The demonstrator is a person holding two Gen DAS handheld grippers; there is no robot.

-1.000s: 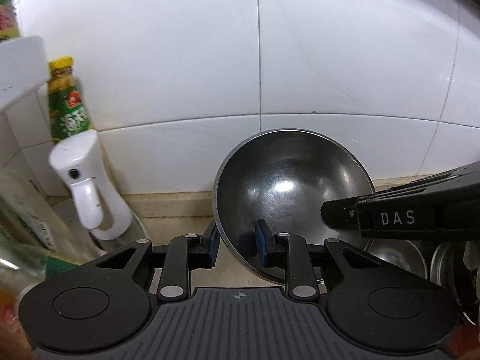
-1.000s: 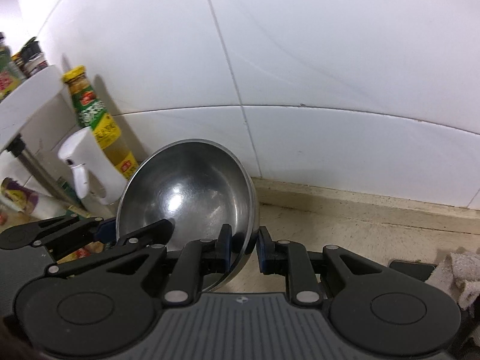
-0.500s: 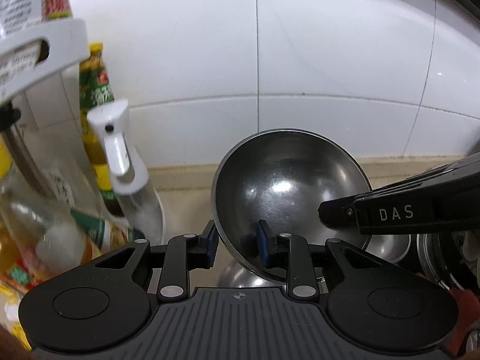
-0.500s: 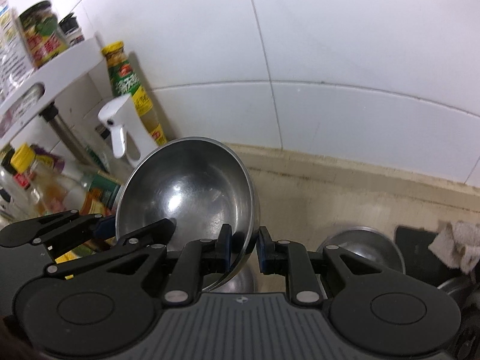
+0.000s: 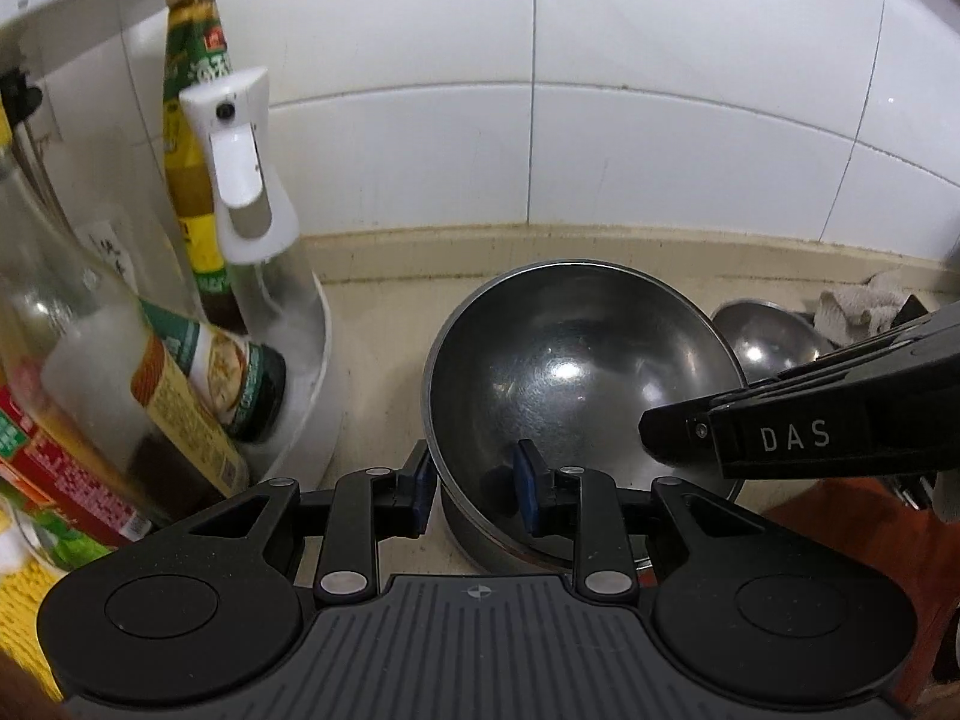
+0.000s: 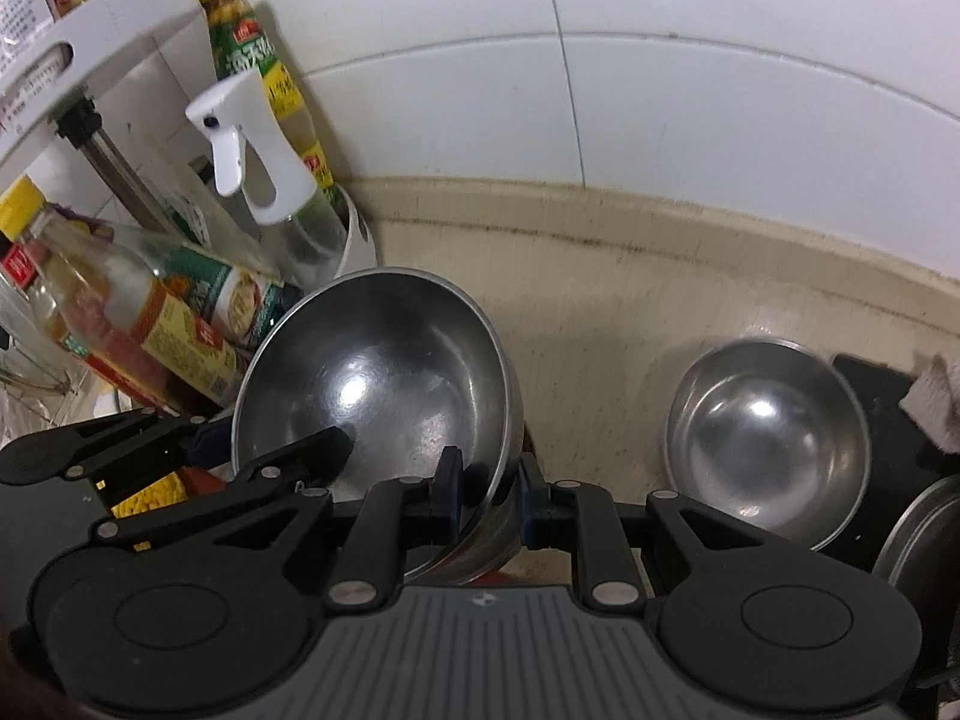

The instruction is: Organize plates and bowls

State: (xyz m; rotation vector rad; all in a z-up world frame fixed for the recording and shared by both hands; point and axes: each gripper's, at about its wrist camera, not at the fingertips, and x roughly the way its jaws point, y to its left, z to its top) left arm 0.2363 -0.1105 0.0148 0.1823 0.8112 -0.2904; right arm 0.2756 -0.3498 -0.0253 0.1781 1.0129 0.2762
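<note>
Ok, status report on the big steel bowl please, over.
Left tongs and right tongs both shut on big steel bowl rim. Bowl tilted above counter. Smaller steel bowl at right, apart; bottle rack close at left.

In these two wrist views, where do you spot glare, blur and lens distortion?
Left wrist view: glare spot inside the held bowl; bottles at left blurred. Right wrist view: glare in both the held bowl and the second bowl; tile lines bend.
</note>
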